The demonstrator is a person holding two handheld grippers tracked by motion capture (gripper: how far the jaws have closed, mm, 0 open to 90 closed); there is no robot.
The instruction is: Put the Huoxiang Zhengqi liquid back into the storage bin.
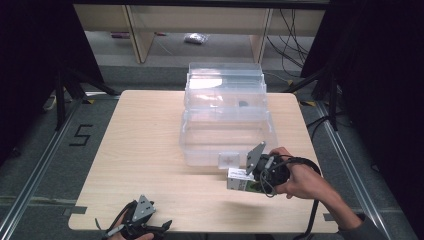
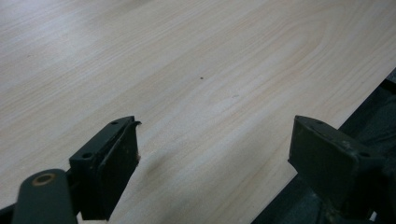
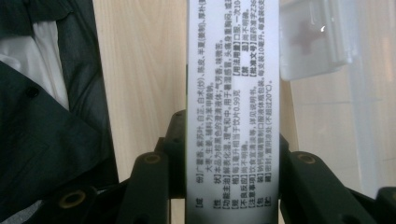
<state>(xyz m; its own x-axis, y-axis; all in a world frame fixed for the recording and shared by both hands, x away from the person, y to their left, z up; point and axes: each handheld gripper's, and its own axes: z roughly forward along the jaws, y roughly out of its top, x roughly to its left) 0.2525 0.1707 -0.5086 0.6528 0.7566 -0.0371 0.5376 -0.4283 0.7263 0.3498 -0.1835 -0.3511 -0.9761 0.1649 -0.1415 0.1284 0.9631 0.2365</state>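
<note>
While the scene is seen from above, a pale wooden table [image 1: 150,150] fills the middle of the frame, standing on a grey floor [image 1: 45,150] between dark curtains at the left and right edges. On the far half of the table, just right of centre, sits a large clear plastic box [image 1: 225,107] with stepped tiers and a small white latch [image 1: 229,160] at its near edge.

Lower right of the frame, a hand [image 1: 300,179] comes in from the bottom right corner, holding the right gripper [image 1: 239,181]. Its jaws are pressed against the two sides of a small white carton [image 1: 240,181], which hangs just above the table, right in front of the clear box and beside the latch. In the right gripper view the carton [image 3: 232,107] runs up the centre of the frame as a tall white strip printed with rows of small black writing, pinched between the two black jaws at the bottom. A dark sleeve [image 3: 46,116] fills the left side of that view, and the latch [image 3: 317,37] shows in the upper right.

At the bottom left of the high view, the left gripper [image 1: 162,226] rests at the near edge of the table. In the left gripper view, its jaws stand spread wide with bare tabletop [image 2: 201,70] between them.
</note>
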